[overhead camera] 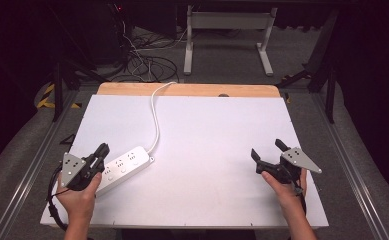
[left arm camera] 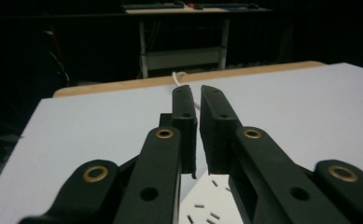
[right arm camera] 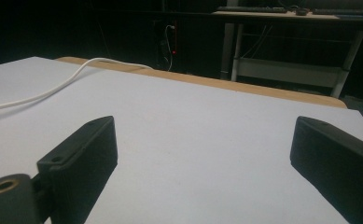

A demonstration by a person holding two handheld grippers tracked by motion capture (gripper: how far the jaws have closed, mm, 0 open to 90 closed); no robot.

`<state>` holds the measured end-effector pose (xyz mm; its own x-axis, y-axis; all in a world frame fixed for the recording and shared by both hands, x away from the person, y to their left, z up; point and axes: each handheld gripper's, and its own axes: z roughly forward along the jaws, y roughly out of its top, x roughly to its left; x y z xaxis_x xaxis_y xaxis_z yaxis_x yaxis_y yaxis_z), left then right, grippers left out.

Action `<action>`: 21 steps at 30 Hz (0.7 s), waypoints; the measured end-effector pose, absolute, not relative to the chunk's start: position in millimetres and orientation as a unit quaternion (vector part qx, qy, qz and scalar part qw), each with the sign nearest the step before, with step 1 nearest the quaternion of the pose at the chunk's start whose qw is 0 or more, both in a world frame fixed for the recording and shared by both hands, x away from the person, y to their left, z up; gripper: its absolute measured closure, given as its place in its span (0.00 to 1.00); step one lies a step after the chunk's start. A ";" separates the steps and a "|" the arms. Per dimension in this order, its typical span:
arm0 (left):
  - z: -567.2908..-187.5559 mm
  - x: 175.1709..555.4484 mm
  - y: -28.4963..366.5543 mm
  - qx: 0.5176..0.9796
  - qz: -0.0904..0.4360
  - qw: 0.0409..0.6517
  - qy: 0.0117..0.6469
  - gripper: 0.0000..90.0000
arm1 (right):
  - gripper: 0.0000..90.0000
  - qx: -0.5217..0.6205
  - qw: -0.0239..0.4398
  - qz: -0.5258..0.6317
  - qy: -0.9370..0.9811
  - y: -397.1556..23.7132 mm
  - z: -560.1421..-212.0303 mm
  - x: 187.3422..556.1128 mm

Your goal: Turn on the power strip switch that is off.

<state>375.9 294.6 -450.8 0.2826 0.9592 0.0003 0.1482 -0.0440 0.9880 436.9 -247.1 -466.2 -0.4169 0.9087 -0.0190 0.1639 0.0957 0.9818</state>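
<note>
1. Your left gripper (overhead camera: 101, 151) sat at the near left of the white table (overhead camera: 207, 125), its tips over the near end of the white power strip (overhead camera: 127, 164).
2. In the left gripper view its jaws stood almost together, a thin slit between them and nothing clamped; part of the power strip showed below them.
3. The power strip lay flat and slantwise on the table, its white cord (overhead camera: 155, 112) curving away to the far wooden edge.
4. Your right gripper (overhead camera: 267, 152) hung at the near right, well apart from the power strip.
5. Its jaws stood wide apart over bare table, holding nothing.
</note>
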 end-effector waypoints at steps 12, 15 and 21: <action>-453.5 380.0 292.4 0.579 0.447 0.507 0.457 0.54 | 0.09 0.411 0.349 0.529 0.655 -246.6 -466.7 438.2; -453.5 381.2 290.6 0.571 0.465 0.494 0.463 0.40 | 0.09 0.412 0.347 0.528 0.656 -246.6 -467.1 438.2; -455.9 382.9 287.8 0.548 0.516 0.477 0.453 0.30 | 0.09 0.413 0.347 0.527 0.656 -246.9 -467.2 438.2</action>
